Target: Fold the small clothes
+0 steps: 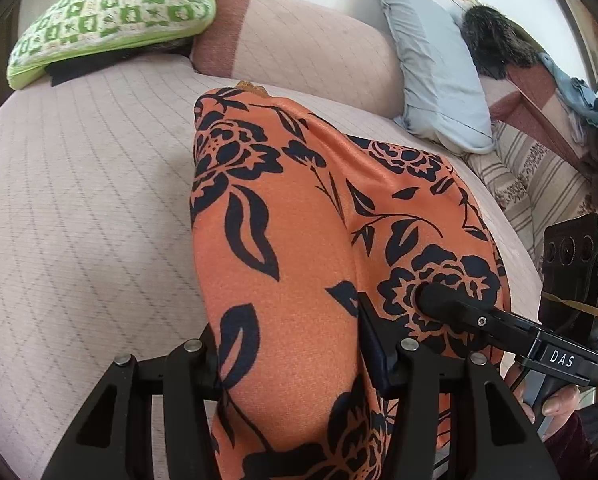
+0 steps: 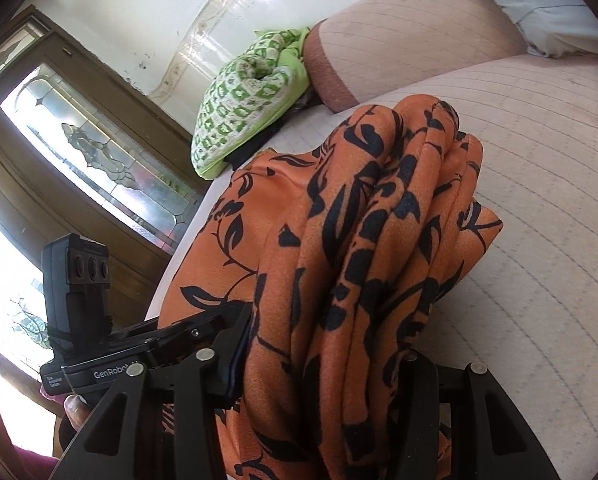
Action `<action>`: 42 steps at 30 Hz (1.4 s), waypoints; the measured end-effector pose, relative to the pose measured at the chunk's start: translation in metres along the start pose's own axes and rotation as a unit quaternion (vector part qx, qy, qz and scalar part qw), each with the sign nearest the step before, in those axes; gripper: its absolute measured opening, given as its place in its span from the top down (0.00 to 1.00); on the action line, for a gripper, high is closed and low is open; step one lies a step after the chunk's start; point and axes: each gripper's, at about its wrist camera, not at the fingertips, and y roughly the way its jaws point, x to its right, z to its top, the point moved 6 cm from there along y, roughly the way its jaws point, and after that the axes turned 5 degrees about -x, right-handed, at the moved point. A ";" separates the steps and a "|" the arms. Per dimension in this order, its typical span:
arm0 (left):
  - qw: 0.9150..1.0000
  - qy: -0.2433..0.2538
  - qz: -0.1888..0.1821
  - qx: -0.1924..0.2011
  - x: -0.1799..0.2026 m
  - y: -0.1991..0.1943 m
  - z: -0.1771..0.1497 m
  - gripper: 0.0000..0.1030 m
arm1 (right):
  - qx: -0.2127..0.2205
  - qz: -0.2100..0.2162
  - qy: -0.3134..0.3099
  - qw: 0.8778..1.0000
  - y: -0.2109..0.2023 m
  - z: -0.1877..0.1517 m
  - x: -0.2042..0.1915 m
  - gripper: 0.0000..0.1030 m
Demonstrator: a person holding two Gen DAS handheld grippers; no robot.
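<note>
An orange garment with a black flower print (image 1: pixel 299 240) lies bunched on a pale quilted bed (image 1: pixel 79 220). My left gripper (image 1: pixel 291 364) is shut on its near end, and the cloth bulges up between the fingers. My right gripper (image 1: pixel 431 300) comes in from the right and presses on the same cloth. In the right wrist view the garment (image 2: pixel 359 260) hangs in thick folds between the fingers of my right gripper (image 2: pixel 319 364), which is shut on it. The left gripper (image 2: pixel 203 328) shows at the lower left, against the cloth's edge.
A green and white patterned cushion (image 1: pixel 111 16) lies at the far left of the bed. A pink bolster (image 1: pixel 299 40) and a grey pillow (image 1: pixel 431 68) lie along the back. Striped bedding (image 1: pixel 531 176) is at the right. A wooden door with glass (image 2: pixel 83 148) stands beyond the bed.
</note>
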 end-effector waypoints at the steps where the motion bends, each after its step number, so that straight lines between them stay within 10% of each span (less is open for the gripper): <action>1: 1.000 -0.001 0.002 0.001 -0.002 -0.002 -0.001 0.47 | -0.001 0.001 -0.002 1.000 0.002 0.000 -0.002 0.51; 35: 0.996 -0.060 0.055 -0.029 -0.040 0.030 0.003 0.47 | -0.054 -0.004 0.010 0.998 0.069 0.017 0.000 0.51; 42: 0.994 -0.077 0.058 -0.051 -0.050 0.044 0.000 0.29 | -0.065 -0.015 0.032 0.997 0.081 0.020 0.006 0.43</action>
